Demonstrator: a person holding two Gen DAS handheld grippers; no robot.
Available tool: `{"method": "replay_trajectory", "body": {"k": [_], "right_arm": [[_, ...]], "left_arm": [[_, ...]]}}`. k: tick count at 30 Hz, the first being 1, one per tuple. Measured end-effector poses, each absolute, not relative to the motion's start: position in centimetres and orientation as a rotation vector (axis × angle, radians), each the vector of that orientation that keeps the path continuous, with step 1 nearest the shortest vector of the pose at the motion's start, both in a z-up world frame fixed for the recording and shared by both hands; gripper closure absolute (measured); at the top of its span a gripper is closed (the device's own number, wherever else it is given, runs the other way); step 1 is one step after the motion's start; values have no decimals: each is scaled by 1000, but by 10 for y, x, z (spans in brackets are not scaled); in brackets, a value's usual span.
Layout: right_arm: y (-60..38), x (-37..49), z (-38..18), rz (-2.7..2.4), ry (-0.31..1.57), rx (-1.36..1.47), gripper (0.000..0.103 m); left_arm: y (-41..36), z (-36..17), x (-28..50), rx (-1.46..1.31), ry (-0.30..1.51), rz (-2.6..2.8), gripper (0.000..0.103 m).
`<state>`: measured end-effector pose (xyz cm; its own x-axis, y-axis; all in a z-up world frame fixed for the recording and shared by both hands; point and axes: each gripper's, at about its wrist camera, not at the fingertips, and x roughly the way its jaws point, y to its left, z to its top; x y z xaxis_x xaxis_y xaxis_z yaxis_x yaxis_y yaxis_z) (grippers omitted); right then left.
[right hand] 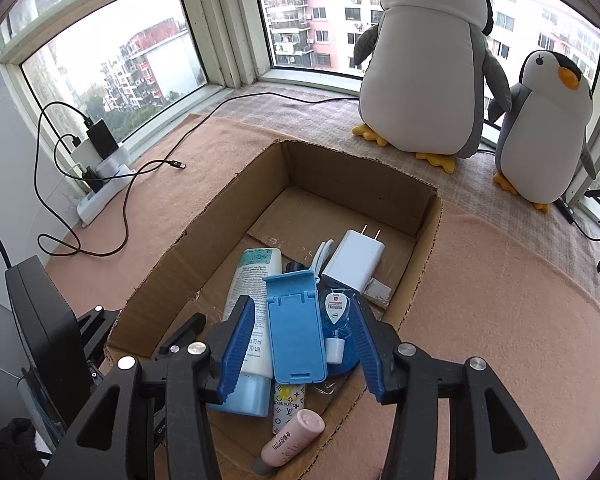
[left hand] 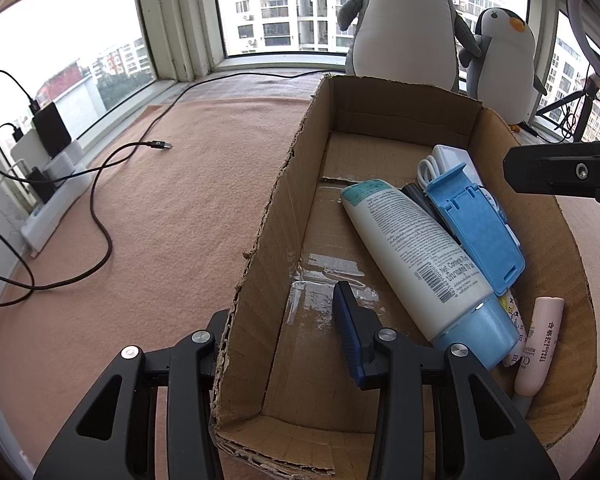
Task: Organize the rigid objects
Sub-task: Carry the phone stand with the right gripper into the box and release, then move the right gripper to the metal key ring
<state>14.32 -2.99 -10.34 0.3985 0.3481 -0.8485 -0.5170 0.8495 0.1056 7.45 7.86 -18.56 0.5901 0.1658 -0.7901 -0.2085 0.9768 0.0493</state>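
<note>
Your left tool [left hand: 284,344] is clamped on the brown cardboard box's [left hand: 260,240] torn left wall. Your right tool [right hand: 302,344] hangs apart over the blue plastic phone stand [right hand: 296,328], lying mid-frame among tubes inside. Peach blanket [right hand: 480,320] underneath; two plush penguins [right hand: 424,72] upper right by windows.

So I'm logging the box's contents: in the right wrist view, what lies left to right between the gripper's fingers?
White tube with a blue cap → blue plastic stand → small blue bottle. All lie inside the cardboard box, between the open fingers of the right gripper.
</note>
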Motion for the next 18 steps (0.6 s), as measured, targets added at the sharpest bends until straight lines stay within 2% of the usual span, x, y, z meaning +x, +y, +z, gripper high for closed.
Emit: {"method": "replay_trajectory", "body": {"k": [18], "right_arm": [[-60, 133, -91, 539, 1023, -172, 58]], "left_arm": [[79, -186, 74, -51, 914, 218, 64]]}}
